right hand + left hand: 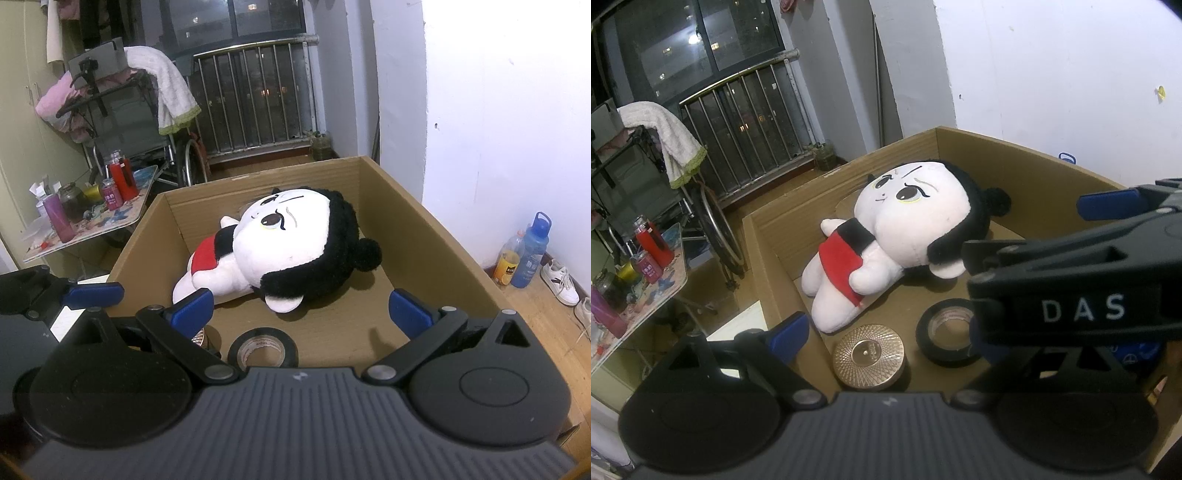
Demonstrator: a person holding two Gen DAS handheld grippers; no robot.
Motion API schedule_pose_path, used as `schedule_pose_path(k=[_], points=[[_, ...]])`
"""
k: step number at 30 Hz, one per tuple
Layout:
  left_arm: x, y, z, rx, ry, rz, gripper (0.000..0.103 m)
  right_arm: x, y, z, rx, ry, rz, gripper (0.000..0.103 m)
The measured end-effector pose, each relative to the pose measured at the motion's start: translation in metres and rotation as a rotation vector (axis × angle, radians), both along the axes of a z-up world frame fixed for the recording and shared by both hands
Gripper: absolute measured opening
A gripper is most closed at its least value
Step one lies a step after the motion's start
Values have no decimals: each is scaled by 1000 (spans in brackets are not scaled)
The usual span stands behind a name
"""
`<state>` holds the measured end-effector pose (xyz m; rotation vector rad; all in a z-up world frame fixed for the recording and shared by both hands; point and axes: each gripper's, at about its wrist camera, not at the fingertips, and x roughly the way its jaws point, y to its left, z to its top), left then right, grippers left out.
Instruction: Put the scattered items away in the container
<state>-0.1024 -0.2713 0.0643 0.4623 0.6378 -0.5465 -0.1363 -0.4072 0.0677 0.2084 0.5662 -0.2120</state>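
A cardboard box holds a plush doll with a white face, black hair and red dress, lying on its back. A black tape roll and a round gold-coloured tin lie on the box floor in front of the doll. My left gripper hovers open and empty above the near left of the box. My right gripper hovers open and empty above the tape roll; it also shows in the left wrist view, crossing the right side.
A folding table with bottles and jars stands left of the box. A wheelchair with a towel stands by the balcony railing. Two bottles and white shoes are on the floor by the right wall. A blue item lies partly hidden under the right gripper.
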Motion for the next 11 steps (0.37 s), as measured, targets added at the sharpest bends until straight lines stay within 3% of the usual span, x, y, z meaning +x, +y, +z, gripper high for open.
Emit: schedule_pose_path(k=[11], points=[[0, 0, 0, 2, -1, 1, 95, 0, 0, 0, 0, 0, -1, 102]])
